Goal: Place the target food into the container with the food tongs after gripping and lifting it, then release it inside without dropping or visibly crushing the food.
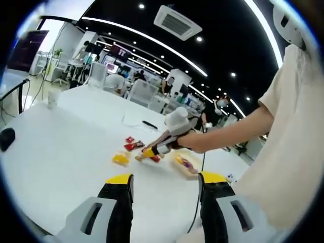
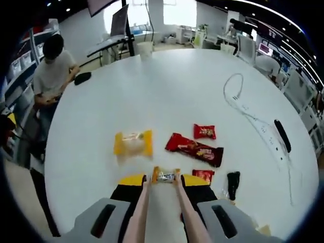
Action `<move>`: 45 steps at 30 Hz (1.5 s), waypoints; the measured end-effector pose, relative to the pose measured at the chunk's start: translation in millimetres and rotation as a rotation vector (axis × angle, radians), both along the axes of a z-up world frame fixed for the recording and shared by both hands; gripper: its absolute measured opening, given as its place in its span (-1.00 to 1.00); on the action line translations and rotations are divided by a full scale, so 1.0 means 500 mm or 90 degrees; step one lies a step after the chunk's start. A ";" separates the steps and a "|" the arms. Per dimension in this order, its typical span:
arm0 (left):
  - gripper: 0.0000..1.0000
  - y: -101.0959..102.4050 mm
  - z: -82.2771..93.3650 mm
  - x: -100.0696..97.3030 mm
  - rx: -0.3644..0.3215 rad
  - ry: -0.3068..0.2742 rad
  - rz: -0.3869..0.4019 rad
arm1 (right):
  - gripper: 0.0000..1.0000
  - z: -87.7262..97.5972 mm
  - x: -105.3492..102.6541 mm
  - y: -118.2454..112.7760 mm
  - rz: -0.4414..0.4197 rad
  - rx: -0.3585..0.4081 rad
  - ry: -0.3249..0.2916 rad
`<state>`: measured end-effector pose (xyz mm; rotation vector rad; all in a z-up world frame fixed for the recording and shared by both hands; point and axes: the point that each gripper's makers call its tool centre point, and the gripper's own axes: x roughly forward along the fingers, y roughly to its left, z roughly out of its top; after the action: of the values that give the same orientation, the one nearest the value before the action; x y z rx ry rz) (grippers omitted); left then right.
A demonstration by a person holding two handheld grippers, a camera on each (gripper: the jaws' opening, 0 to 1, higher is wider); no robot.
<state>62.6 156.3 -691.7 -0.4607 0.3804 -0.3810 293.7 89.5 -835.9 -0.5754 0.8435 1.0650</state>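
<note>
gripping orange snack with tongs, yellow packet, red wrappers nearby

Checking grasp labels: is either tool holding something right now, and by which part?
The right tool holds wooden food tongs by their arms; the tong tips pinch a small orange snack packet across its two ends. The left tool is open and holds nothing.

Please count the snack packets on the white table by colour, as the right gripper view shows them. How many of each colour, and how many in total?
Yellow packet: 1
Orange packet held in the tongs: 1
Red packets: 3
Total: 5
</note>
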 end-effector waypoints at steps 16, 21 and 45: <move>0.01 0.009 -0.006 0.003 -0.010 0.011 0.005 | -0.48 -0.020 0.002 0.017 -0.017 -0.006 0.000; 0.01 0.012 -0.012 0.002 -0.012 0.014 0.006 | -0.49 -0.035 0.002 0.012 -0.011 -0.015 -0.007; 0.01 0.008 -0.012 -0.004 -0.025 0.013 0.003 | -0.62 -0.020 -0.003 0.019 0.012 0.001 0.000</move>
<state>60.5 160.0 -697.7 -0.5046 0.3928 -0.3805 292.4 99.1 -845.8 -0.5834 0.8380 1.0824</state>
